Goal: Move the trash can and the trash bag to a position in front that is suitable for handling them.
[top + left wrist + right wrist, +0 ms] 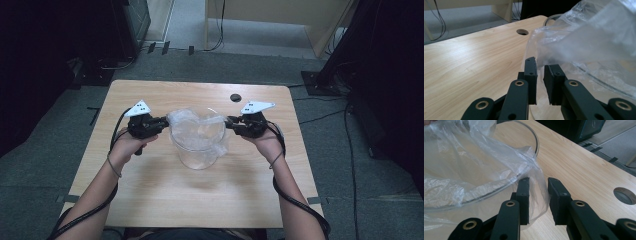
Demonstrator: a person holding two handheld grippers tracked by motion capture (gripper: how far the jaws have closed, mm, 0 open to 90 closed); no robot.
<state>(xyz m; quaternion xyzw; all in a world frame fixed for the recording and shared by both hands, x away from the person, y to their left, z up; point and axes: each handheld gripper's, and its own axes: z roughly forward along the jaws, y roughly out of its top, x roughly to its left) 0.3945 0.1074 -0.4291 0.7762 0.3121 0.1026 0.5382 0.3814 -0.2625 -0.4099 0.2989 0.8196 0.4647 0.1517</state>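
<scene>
A clear glass bowl (199, 145) stands mid-desk (150, 190), lined with a thin plastic bag (192, 125) whose edges spill over the rim. The left gripper (164, 121) is at the bowl's left side, the right gripper (230, 122) at its right, each held in a hand.

In the left gripper view, the jaws stand slightly apart with the bag (584, 37) edge just at their tips; whether they pinch it I cannot tell. In the right gripper view, the jaws are open with a flap of bag (537, 187) hanging between them, beside the bowl (534, 140) rim. A round hole (235, 97) sits near the desk's far edge.
</scene>
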